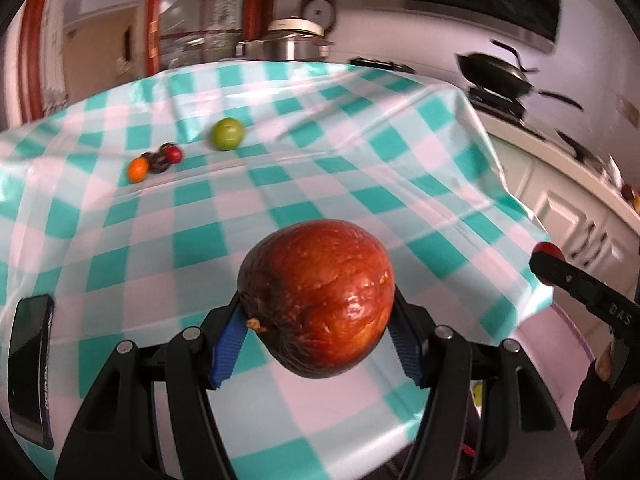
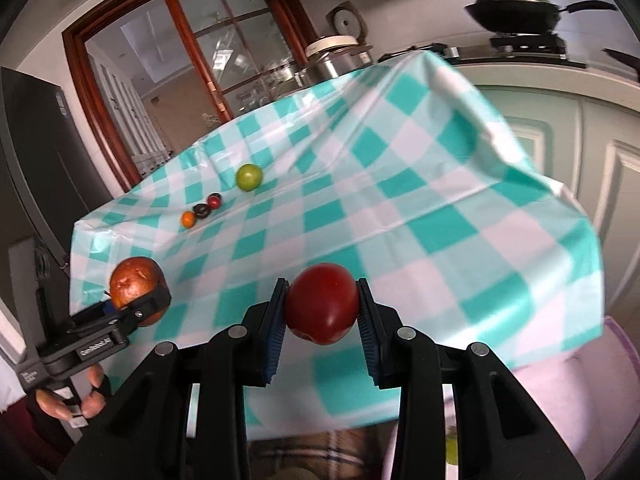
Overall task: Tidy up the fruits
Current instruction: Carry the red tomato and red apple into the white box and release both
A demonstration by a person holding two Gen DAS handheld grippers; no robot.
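Note:
My left gripper [image 1: 316,312] is shut on a large wrinkled red-brown fruit [image 1: 316,300], held above the near part of the checked tablecloth [image 1: 360,184]. The same fruit [image 2: 134,278] and left gripper [image 2: 138,300] show at the left of the right wrist view. My right gripper [image 2: 322,308] is shut on a smooth dark red fruit [image 2: 322,304]; its tip and that fruit [image 1: 549,249] peek in at the right of the left wrist view. Far on the cloth lie a green fruit [image 1: 227,133], a small red one [image 1: 174,154], a dark one [image 1: 158,163] and a small orange one [image 1: 138,169].
A black phone [image 1: 30,368] lies on the cloth at the near left. Behind the table stand a steel pot [image 1: 288,46] and a black wok [image 1: 496,74] on a stove. White cabinets [image 2: 560,136] run along the right. A hand [image 2: 76,404] grips the left tool.

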